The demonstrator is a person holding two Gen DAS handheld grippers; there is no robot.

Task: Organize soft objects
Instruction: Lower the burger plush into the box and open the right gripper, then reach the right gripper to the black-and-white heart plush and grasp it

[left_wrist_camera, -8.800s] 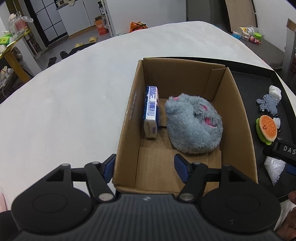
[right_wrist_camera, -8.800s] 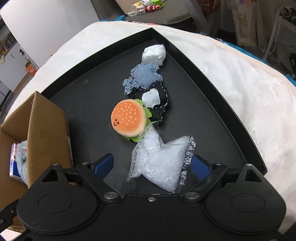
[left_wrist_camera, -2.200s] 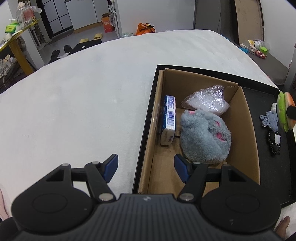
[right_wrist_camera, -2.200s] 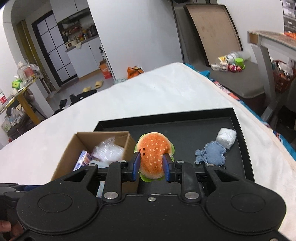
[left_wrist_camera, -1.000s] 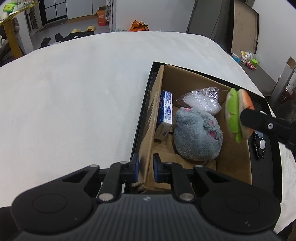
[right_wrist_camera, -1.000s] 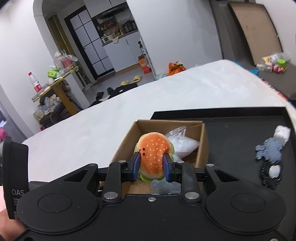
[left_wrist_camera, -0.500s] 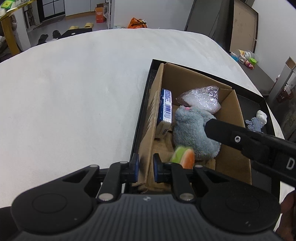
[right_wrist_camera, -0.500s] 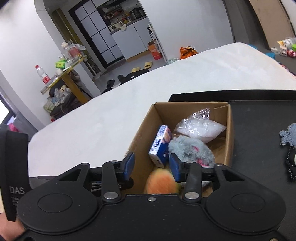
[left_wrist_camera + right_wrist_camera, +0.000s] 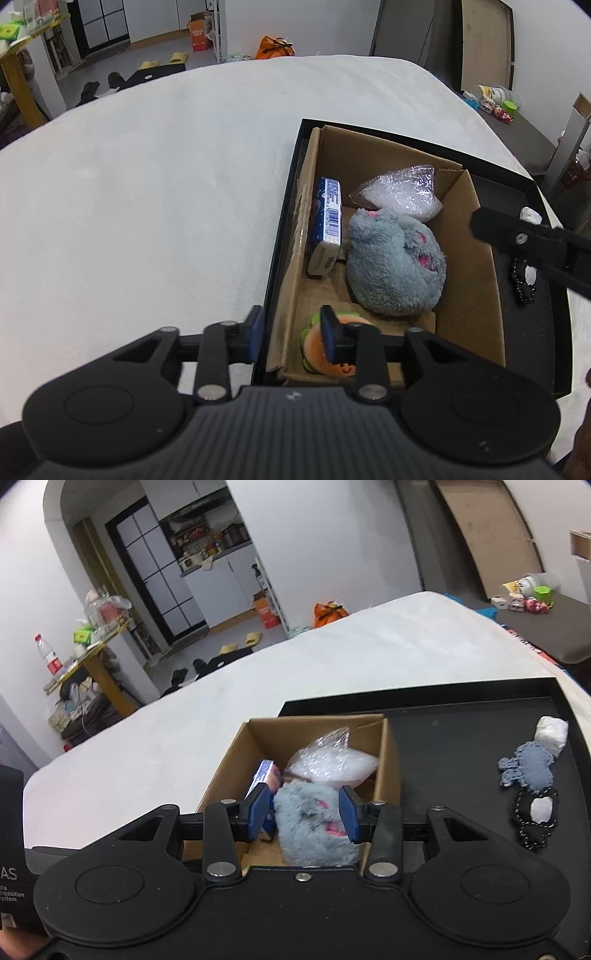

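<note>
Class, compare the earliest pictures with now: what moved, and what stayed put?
The bag and burger went from tray into the box; the right gripper let go. The left gripper reopened. Mouse and carton stayed.

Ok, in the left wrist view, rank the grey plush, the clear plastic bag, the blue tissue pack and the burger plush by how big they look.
1. Grey plush, clearly largest.
2. Clear plastic bag.
3. Blue tissue pack, close to the bag; it stands on edge, so unsure.
4. Burger plush, smallest as seen, though partly hidden behind a finger and nearest the camera.
</note>
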